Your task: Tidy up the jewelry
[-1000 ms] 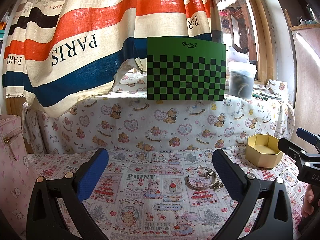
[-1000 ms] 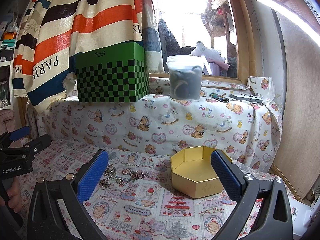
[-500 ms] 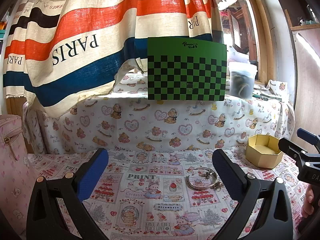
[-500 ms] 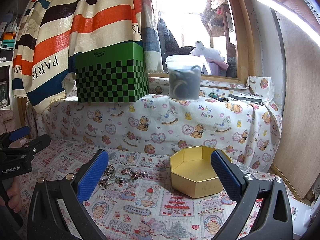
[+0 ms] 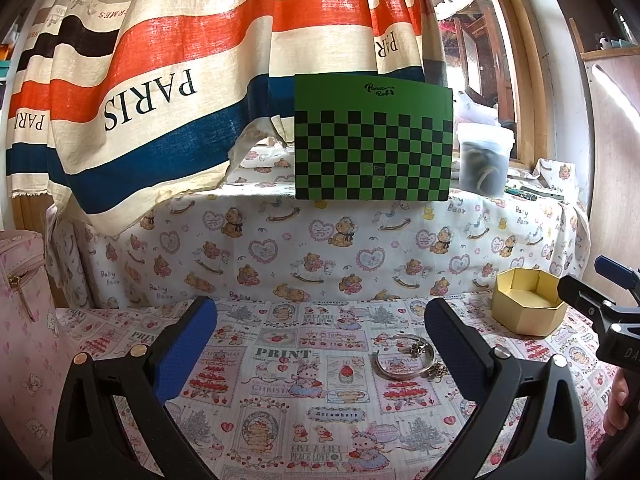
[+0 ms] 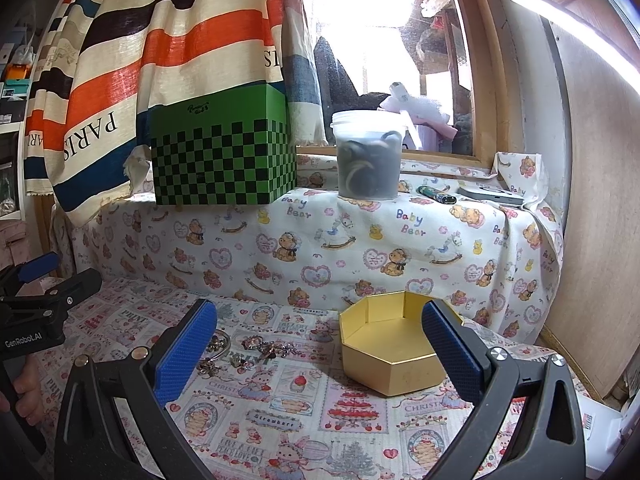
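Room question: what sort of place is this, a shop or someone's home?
Most likely a home, a corner by a window. A striped curtain hangs over a ledge draped in teddy-bear cloth, and jewelry lies beside a gold box.

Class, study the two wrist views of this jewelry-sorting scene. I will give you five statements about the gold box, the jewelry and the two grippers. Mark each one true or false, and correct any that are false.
1. The gold hexagonal box is open and has no jewelry in it. True.
2. The silver bangle lies inside the gold box. False: it lies on the printed cloth, apart from the box.
3. Both the left gripper and the right gripper are open and hold nothing. True.
4. The small charms lie on the cloth beside the box. True.
5. The green checkered box sits on the lower surface next to the jewelry. False: it stands on the raised ledge by the window.
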The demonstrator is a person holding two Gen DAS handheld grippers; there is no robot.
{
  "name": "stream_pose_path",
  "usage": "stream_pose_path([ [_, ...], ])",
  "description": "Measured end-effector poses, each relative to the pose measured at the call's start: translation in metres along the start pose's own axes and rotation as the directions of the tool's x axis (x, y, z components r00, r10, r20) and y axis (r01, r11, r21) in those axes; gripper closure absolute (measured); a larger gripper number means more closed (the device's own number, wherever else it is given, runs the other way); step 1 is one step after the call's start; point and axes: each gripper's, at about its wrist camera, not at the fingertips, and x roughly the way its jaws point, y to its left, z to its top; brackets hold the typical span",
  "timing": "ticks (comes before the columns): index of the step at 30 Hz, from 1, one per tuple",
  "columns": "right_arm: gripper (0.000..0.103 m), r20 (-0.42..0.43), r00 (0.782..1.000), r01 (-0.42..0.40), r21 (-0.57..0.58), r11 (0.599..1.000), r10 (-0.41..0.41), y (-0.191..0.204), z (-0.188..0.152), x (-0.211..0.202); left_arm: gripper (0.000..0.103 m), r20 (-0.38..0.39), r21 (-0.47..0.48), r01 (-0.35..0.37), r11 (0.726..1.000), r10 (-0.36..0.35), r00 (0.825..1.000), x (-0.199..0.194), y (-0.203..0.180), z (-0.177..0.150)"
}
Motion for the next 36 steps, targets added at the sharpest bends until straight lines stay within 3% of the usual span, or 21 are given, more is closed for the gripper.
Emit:
stream_pose_path([
  [19,0.0,0.012,0.999,-0.031,-0.005,1.0,0.031,0.002,0.0,-0.003,0.0,-0.003,0.016,-0.05,0.999,0.05,0.999,0.002,-0.001,0.0],
  [26,0.0,0.015,0.999,-0.05,-0.002,0.999,0.05,0.002,0.0,-0.005,0.0,0.007,0.018,0.028,0.999,-0.028,1.0,-0.001,-0.002,0.0],
  [28,0.003,0.014,0.998,-0.06,0.009,0.998,0.06,0.0,0.0,-0.005,0.0,0.022,0.031,0.04,0.999,-0.041,0.999,-0.004,-0.006,0.0],
  [31,0.007,0.022,0.998,-0.057,0.004,0.998,0.056,-0.003,0.002,-0.005,0.0,0.022,0.048,-0.017,0.999,0.016,1.0,-0.004,-0.009,0.001],
  [34,0.009,0.004,0.996,-0.089,0.004,0.996,0.089,-0.007,0.006,-0.004,0.0,0.008,0.021,-0.023,1.0,0.023,1.0,-0.001,-0.004,0.001],
  [36,0.013,-0.009,0.998,-0.064,0.035,0.997,0.064,-0.012,0.012,-0.003,0.0,-0.003,-0.006,-0.016,1.0,0.016,1.0,0.0,0.002,0.0],
])
